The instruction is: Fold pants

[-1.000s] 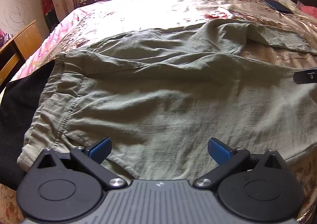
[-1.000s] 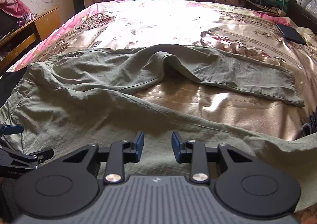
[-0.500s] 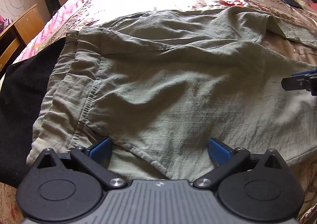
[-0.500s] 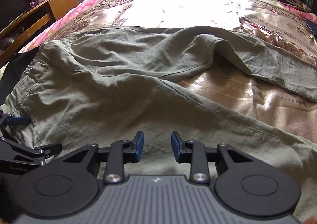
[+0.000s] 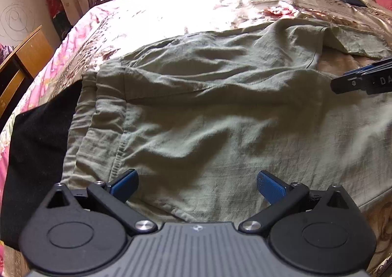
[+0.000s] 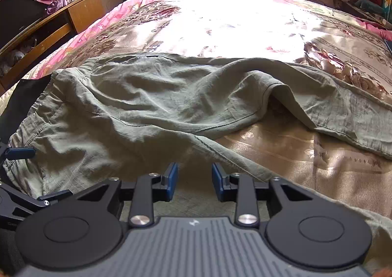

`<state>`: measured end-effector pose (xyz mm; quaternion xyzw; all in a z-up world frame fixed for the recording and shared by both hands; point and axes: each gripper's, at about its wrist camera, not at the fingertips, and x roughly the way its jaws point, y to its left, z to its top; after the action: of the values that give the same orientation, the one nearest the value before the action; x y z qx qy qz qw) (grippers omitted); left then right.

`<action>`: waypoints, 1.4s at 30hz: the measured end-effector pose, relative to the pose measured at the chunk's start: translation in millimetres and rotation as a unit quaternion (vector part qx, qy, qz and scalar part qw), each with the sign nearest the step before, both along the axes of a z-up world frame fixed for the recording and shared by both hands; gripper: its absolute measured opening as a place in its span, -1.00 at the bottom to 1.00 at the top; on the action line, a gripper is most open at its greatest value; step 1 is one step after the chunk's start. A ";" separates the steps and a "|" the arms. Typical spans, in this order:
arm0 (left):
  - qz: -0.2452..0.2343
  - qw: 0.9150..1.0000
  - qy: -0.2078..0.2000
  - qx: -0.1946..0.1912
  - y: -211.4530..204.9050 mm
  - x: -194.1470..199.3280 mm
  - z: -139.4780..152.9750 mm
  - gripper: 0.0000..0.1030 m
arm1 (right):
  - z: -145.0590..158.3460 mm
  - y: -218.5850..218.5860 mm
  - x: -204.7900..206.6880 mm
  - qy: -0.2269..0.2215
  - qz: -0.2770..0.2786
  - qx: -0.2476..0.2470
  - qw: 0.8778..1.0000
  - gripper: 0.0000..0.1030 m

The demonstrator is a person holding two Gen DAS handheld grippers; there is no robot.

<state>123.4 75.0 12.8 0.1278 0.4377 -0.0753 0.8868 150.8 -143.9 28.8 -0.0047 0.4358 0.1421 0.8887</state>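
We are judging the pants (image 5: 215,115) soft, light and limp; left tongs (image 5: 197,185) gaping wide, right tongs (image 6: 194,180) narrower and empty, both hovering by the near edge, best pinched there.

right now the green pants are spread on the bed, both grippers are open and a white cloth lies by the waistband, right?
Not quite: the cloth by the waistband is black, not white, as the left wrist view shows. The rest holds: the green pants are spread on the bed, and the left gripper and right gripper both have their jaws apart.
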 end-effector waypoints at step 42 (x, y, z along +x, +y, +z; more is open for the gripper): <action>-0.051 0.998 0.022 -0.033 115.1 261.4 -17.2 -0.36 | -39.6 55.8 231.1 -0.004 0.183 -0.115 0.976 -1.00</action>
<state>384.8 190.1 -4.5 0.1191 0.4476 -0.1372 0.8756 381.9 -88.1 -10.9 -0.1868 0.4374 0.2510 0.8431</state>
